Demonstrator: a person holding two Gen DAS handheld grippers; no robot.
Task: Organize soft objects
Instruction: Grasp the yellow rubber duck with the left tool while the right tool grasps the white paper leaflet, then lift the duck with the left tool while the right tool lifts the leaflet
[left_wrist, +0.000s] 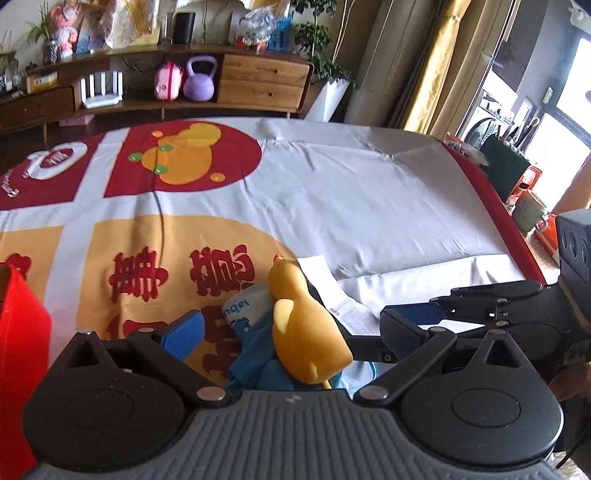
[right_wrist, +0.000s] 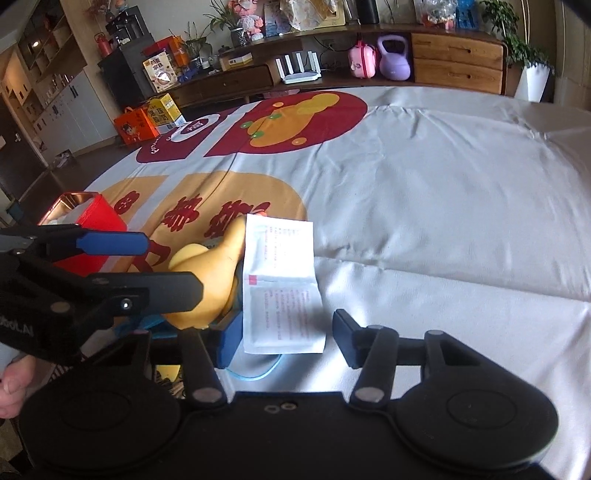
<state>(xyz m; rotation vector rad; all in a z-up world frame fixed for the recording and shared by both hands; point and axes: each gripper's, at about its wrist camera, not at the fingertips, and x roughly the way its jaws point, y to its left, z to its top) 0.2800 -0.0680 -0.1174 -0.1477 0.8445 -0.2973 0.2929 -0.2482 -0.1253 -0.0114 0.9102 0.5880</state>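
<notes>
Left gripper has its fingers spread wide, the blue pad on one side and the dark pad on the other, neither touching anything; the yellow duck lies between them with clear gaps both sides. Duck rests on a blue cloth, with a grey-white printed pouch just beside its neck. Right gripper has its fingers about half spread, straddling the near end of a white packet; its blue pad sits just beside the packet's edge, the black pad stands apart from it, no squeeze visible. Packet lies flat, touching the duck on the duck's side away from the red box, and part of the duck's neck is hidden behind it. A thin blue cord curls out from under the packet's near end. Red box stands beyond the duck, near it, open-topped; contents unclear. All this sits on a white sheet with red and orange print; the duck lies on the orange patch. Far behind the duck, a wooden cabinet with a purple kettlebell and pink case. A hand shows at the frame edge behind the left gripper.
</notes>
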